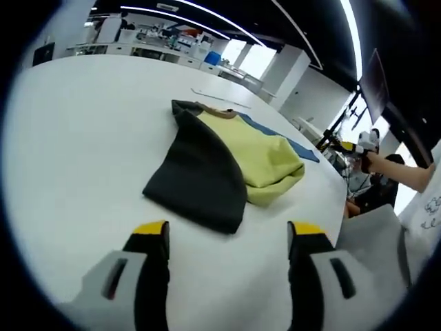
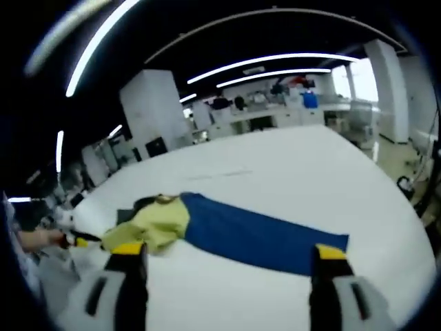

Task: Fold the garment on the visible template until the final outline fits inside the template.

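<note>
A: Garment (image 1: 227, 165) first, since you ask where it lies?

B: On the white table (image 1: 83, 138), bunched at one end of the blue template (image 2: 265, 238). In the left gripper view a dark panel folds over the yellow-green body, with a tan collar edge at the far end.

A: But the table is the biggest thing.

B: Yes, broad and white, running back toward shelving and windows. Next comes the template, a long blue rectangle flat on the table; in the right gripper view most of it lies bare, and the garment covers just its left end.

A: And the grippers?

B: The left gripper (image 1: 229, 238) has its jaws spread wide with nothing between them, hovering just short of the dark panel's near edge. The right gripper (image 2: 227, 258) is likewise spread and holds nothing, its yellow tips near the template's long edge.

A: Anything smaller?

B: A person's hand (image 2: 41, 239) at the table's edge beside the garment, holding a yellow-tipped tool; whether that tool touches the cloth I can't tell.
</note>
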A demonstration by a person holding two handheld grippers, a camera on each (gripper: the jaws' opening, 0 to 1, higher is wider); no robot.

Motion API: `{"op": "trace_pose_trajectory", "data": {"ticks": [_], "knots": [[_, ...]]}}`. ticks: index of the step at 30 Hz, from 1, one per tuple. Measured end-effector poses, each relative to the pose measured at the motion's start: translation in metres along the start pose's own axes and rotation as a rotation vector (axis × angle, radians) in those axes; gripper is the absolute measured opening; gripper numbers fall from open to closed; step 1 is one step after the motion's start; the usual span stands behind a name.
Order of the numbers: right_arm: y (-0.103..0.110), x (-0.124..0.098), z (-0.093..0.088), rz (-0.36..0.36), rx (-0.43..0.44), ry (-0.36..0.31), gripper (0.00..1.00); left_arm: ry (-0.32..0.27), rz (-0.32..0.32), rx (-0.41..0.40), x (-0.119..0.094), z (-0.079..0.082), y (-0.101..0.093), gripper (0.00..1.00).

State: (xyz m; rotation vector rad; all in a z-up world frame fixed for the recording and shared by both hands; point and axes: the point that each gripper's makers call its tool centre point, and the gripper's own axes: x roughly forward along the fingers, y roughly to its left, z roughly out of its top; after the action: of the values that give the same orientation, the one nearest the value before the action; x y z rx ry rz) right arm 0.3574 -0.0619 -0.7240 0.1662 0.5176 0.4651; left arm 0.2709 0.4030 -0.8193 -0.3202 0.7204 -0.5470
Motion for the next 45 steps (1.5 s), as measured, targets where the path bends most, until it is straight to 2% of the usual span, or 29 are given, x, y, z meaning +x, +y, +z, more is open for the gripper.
{"op": "trace_pose_trajectory", "data": {"ticks": [6,10,13,14,18,19,20,21,22,23,25,26,27,29,33,35,37,38,42,44,45], "knots": [[0.03,-0.016,-0.003,0.034,-0.002,-0.021,1.0,-0.018,0.082,-0.063,0.005,0.007,0.016,0.49],[0.036,-0.024,-0.011,0.04,-0.002,-0.023,1.0,-0.023,0.126,-0.077,0.014,0.008,0.022,0.3],[0.041,-0.03,-0.017,0.041,0.017,-0.027,1.0,-0.042,0.15,-0.116,0.019,0.011,0.03,0.24],[0.042,-0.033,-0.019,0.035,0.022,-0.028,1.0,-0.042,0.176,-0.119,0.018,0.01,0.033,0.21],[0.043,-0.043,-0.023,0.021,0.041,-0.043,1.0,-0.045,0.217,-0.189,0.018,0.006,0.044,0.02],[0.043,-0.045,-0.024,0.019,0.044,-0.047,1.0,-0.049,0.219,-0.208,0.019,0.004,0.046,0.0],[0.041,-0.048,-0.025,0.013,0.051,-0.05,1.0,-0.113,0.183,-0.221,0.023,0.012,0.043,0.0],[0.039,-0.05,-0.025,0.007,0.055,-0.052,1.0,-0.1,0.202,-0.275,0.021,0.006,0.045,0.0],[0.038,-0.053,-0.025,0.001,0.058,-0.059,1.0,-0.096,0.207,-0.263,0.019,0.004,0.048,0.0],[0.037,-0.055,-0.024,-0.002,0.06,-0.065,1.0,-0.117,0.232,-0.221,0.018,0.007,0.052,0.0],[0.037,-0.059,-0.023,-0.007,0.064,-0.071,1.0,-0.137,0.228,-0.206,0.015,0.012,0.044,0.0],[0.038,-0.061,-0.023,-0.008,0.064,-0.072,1.0,-0.155,0.223,-0.2,0.012,0.019,0.04,0.0],[0.037,-0.062,-0.022,-0.01,0.063,-0.074,1.0,-0.182,0.205,-0.143,0.011,0.031,0.035,0.0],[0.036,-0.064,-0.023,-0.013,0.06,-0.069,1.0,-0.191,0.187,-0.085,0.008,0.044,0.021,0.0],[0.038,-0.063,-0.021,-0.012,0.063,-0.071,1.0,-0.208,0.116,0.103,0.011,0.081,-0.015,0.0],[0.039,-0.063,-0.02,-0.01,0.061,-0.069,1.0,-0.195,0.096,0.142,0.016,0.089,-0.024,0.0],[0.045,-0.061,-0.019,0.003,0.066,-0.075,1.0,-0.171,0.069,0.217,0.03,0.099,-0.033,0.0],[0.046,-0.06,-0.019,0.008,0.069,-0.076,1.0,-0.144,0.053,0.262,0.038,0.101,-0.046,0.0],[0.048,-0.058,-0.022,0.008,0.062,-0.068,1.0,-0.083,-0.019,0.386,0.069,0.104,-0.076,0.0],[0.047,-0.059,-0.024,0.01,0.068,-0.067,1.0,-0.063,-0.04,0.389,0.079,0.102,-0.083,0.0],[0.048,-0.06,-0.026,0.008,0.075,-0.065,1.0,-0.042,-0.064,0.376,0.093,0.098,-0.091,0.0]]}}
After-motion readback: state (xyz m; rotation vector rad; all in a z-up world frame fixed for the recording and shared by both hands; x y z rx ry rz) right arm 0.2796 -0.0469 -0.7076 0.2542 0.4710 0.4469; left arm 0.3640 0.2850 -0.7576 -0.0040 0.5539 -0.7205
